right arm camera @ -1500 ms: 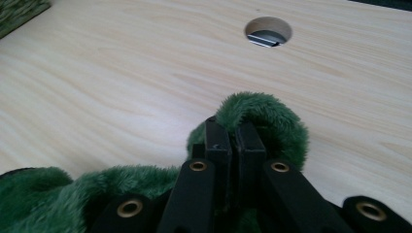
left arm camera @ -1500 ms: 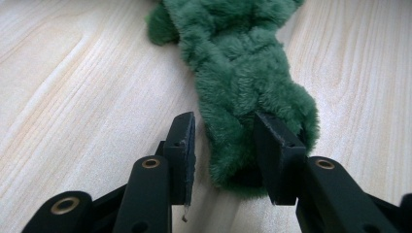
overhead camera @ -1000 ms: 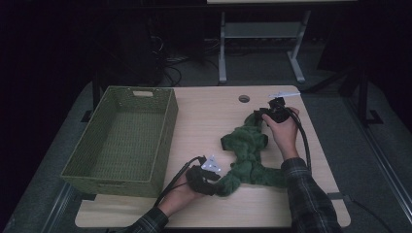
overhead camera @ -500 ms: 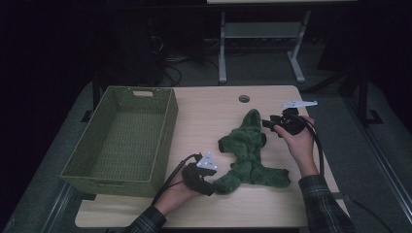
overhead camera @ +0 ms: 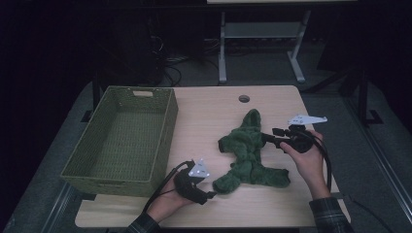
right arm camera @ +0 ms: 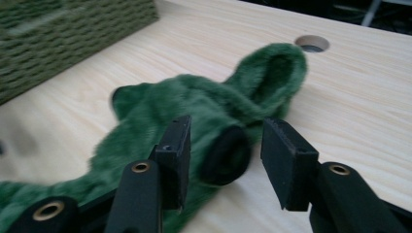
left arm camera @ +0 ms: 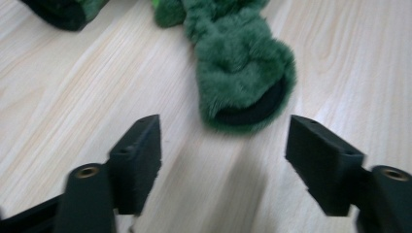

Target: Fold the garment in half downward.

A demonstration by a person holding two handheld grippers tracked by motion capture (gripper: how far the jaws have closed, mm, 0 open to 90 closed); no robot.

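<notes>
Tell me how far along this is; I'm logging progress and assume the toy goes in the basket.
Nothing looks done: the green basket is empty. In hand: the left gripper and right gripper, both open, sit at limbs of the green plush toy on the table. Left: grasping, lifting, placing it.

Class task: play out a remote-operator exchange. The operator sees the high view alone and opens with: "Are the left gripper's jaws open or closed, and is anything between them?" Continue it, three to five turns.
Observer: The left gripper is open; bare table lies between its jaws, and a limb tip of the green plush toy sits just beyond them.
Operator: What does that tip look like?
Observer: It ends in a black pad facing the gripper.
Operator: And the right gripper?
Observer: The right gripper is open too, its jaws either side of another black-tipped limb of the toy; I cannot tell whether they touch it.
</notes>
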